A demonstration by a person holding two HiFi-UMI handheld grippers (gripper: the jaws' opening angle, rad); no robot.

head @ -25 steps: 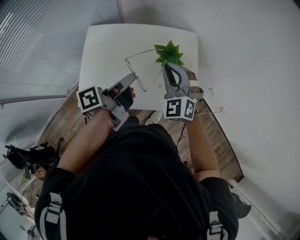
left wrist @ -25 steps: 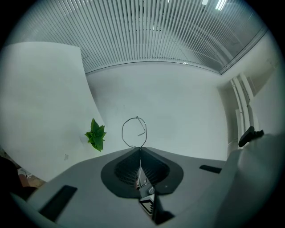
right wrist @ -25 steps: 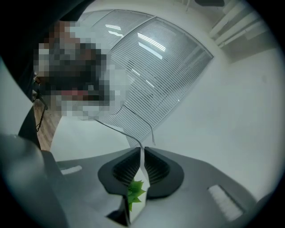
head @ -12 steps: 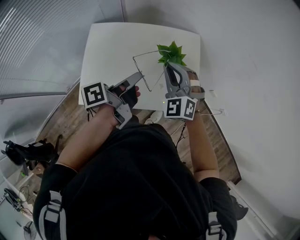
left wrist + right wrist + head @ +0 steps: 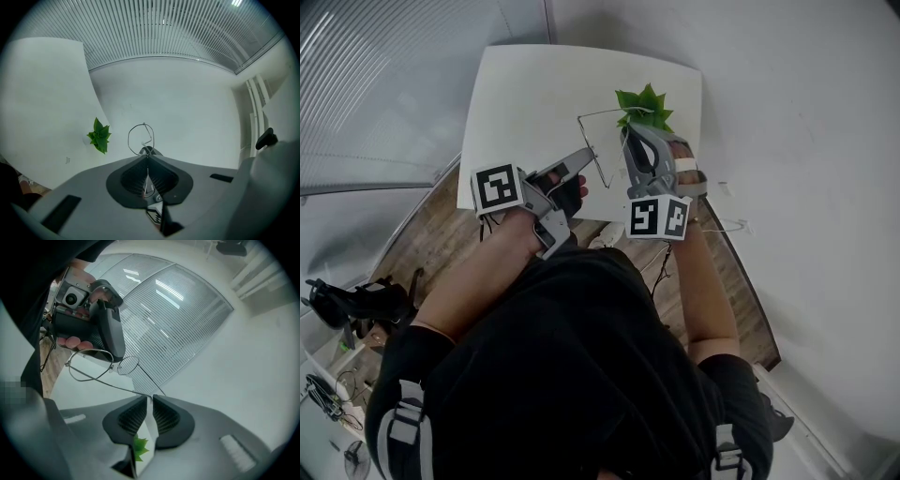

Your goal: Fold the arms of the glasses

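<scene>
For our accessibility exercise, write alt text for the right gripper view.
Thin wire-rimmed glasses are gripped at the frame by the left claw. One arm reaches the tips of the right claw, whose jaws are opening with nothing visibly pinched between them.

The glasses (image 5: 141,138), clamped between the left gripper's (image 5: 147,158) fingers, had a thin wire frame of bare metal with a faint sheen, and clear, glossy lenses. The pads (image 5: 164,176) on those fingers were dark, matt and finely ribbed, set in smooth, matt grey plastic. Beyond the fingertips the table (image 5: 42,103) looked white, smooth and matt. The plant (image 5: 99,136) to one side of them had bright, waxy, plastic-looking leaves.
</scene>
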